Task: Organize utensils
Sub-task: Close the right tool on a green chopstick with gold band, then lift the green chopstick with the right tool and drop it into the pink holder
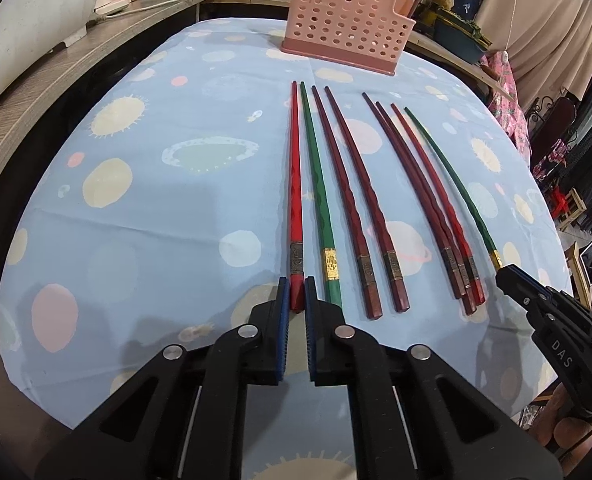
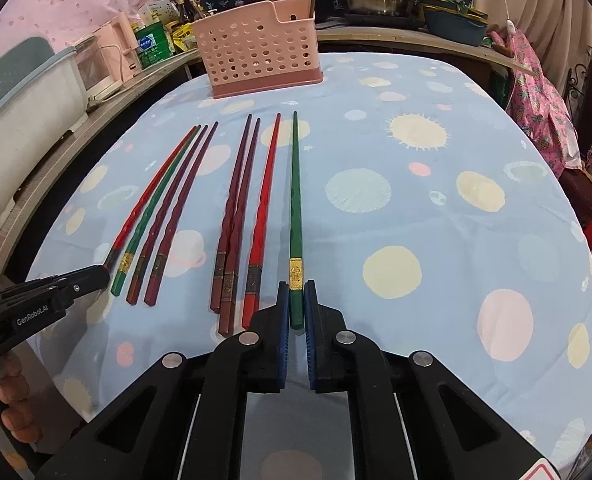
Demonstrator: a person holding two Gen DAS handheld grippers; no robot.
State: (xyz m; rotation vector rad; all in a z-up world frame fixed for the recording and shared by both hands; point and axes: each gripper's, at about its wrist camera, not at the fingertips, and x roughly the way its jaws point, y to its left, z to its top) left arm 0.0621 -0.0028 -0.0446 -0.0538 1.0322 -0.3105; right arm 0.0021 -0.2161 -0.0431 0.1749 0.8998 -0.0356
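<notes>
- The left claw (image 1: 297, 294) points steeply down toward the desk, its jaws closed on the butt end of a red chopstick (image 1: 294, 200).
- The right claw (image 2: 296, 300) tilts down likewise, jaws clamped on a green chopstick (image 2: 295, 208).
- Fingers (image 2: 14, 400) wrap the left handle.

Both cameras sit just behind their own tongs and look forward and steeply down along them at the worktop (image 1: 144, 184), close above its near edge. The left wrist view faces the left end of the row of chopsticks (image 1: 359, 200), its left tongs (image 1: 297, 292) low in the centre of the picture. The right wrist view faces the right end, over the right tongs (image 2: 296, 300). The two views share the whole row, the pink basket (image 2: 260, 56) at the far edge, the blue cloth, and each other's tongs at the side.
</notes>
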